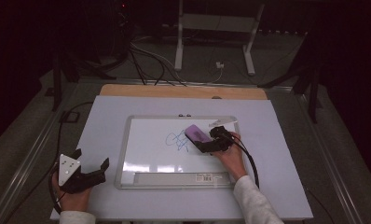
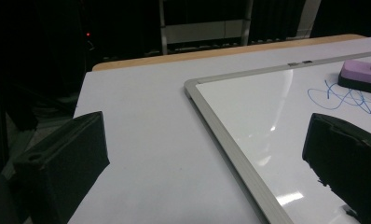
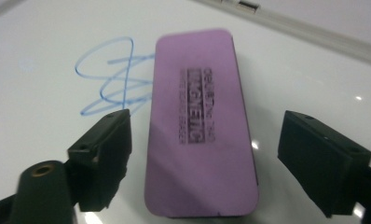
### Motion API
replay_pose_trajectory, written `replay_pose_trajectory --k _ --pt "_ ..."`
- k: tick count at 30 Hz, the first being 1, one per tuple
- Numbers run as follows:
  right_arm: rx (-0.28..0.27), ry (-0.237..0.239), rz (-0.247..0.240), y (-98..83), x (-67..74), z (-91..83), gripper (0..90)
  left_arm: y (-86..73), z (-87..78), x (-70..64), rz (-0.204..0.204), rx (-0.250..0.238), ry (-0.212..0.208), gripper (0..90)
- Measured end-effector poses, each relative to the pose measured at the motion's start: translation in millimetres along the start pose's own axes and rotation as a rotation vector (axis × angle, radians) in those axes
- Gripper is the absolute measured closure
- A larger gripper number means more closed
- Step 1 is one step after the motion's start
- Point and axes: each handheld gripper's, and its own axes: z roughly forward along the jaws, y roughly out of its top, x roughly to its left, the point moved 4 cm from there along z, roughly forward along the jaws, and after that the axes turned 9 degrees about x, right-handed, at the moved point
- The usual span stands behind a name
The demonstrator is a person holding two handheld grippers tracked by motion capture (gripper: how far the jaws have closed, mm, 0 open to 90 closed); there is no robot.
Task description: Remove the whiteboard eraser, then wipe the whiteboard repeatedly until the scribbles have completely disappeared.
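My right gripper (image 3: 204,158) straddles the eraser (image 3: 200,126), jaws wide and clear of both long sides, gripping nothing. The eraser lies flat on the whiteboard (image 1: 151,156) at centre frame, its long axis running away from me, beside the blue scribble (image 3: 113,77). My left gripper (image 1: 91,164) rests open and empty, lower left.

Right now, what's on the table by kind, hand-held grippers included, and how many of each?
Whiteboard: 1
Purple eraser: 1, lying on the whiteboard beside the scribble
Blue scribble: 1
Hand-held grippers: 2, the left hand-held gripper beside the whiteboard and the right hand-held gripper with its jaws either side of the eraser, not touching it
Total: 5
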Motion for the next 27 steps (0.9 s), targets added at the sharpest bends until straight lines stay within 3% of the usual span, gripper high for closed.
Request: replay_pose_trajectory --k 9,19,27 --pt "-0.063 0.028 0.032 14.1 -0.9 -11.6 14.1 -0.4 0.5 0.5 0.001 0.003 -0.001 0.9" --pt "-0.017 0.025 0.041 11.5 -2.1 4.3 16.3 -0.3 1.1 -0.1 0.009 0.006 -0.005 0.8" --pt "-0.001 0.046 0.060 11.4 -3.6 13.2 35.2 -0.9 1.9 0.1 0.002 0.006 -0.005 0.9"
